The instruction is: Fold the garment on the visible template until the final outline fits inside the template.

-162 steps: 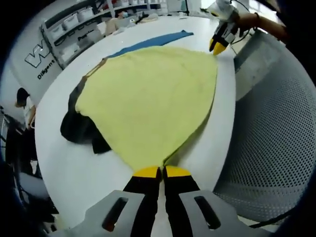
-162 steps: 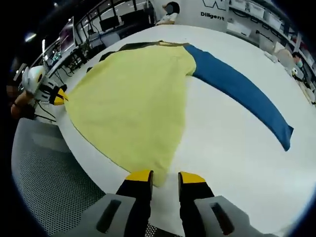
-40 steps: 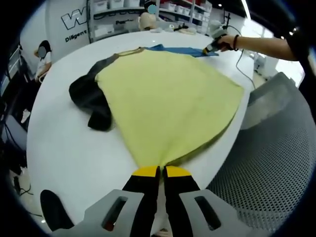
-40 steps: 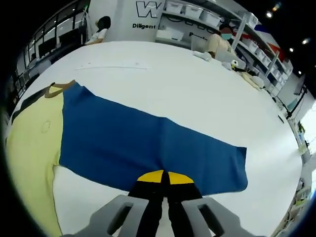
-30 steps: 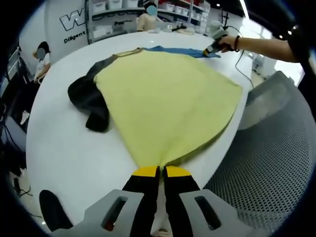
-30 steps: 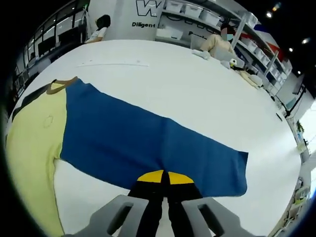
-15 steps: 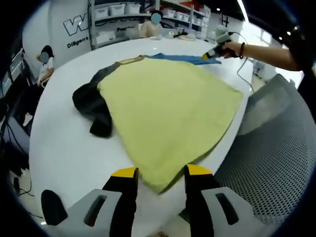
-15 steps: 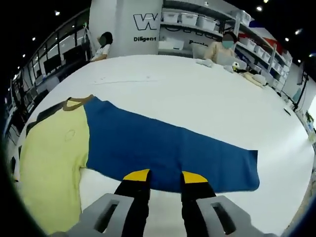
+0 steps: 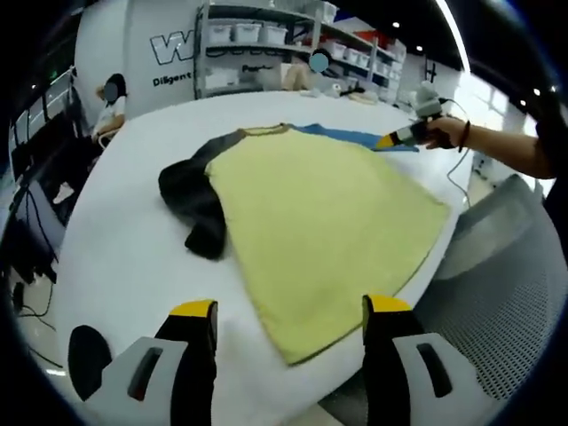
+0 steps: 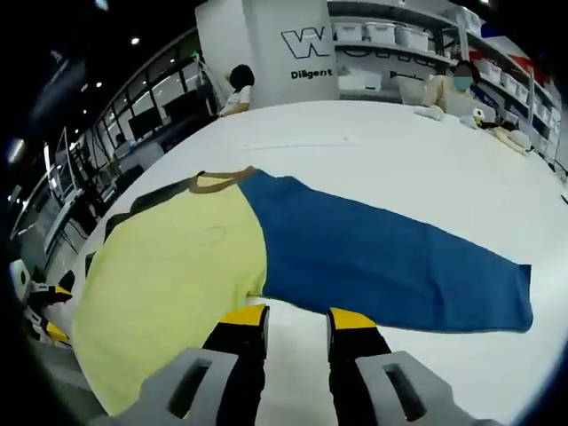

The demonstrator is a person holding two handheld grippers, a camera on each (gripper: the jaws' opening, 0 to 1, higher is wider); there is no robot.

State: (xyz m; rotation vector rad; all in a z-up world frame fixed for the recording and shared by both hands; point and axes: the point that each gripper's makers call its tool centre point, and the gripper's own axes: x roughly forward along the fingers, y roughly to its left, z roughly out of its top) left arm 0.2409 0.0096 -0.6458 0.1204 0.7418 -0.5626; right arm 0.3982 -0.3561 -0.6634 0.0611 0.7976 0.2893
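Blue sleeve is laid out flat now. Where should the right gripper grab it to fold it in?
Probably the cuff end of the blue sleeve, approached from the outer side with the open right gripper. It lies flat and straight out from the yellow body, so its free corner lifts easily.

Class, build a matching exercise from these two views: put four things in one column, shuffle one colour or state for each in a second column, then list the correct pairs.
Things:
1. shirt body
2. long sleeve
3. bunched sleeve
4. left hand-held gripper

Descriptions:
A. blue, laid out flat
B. jaws open
C. pale yellow
D. dark grey, crumpled

Pairs: 1-C, 2-A, 3-D, 4-B
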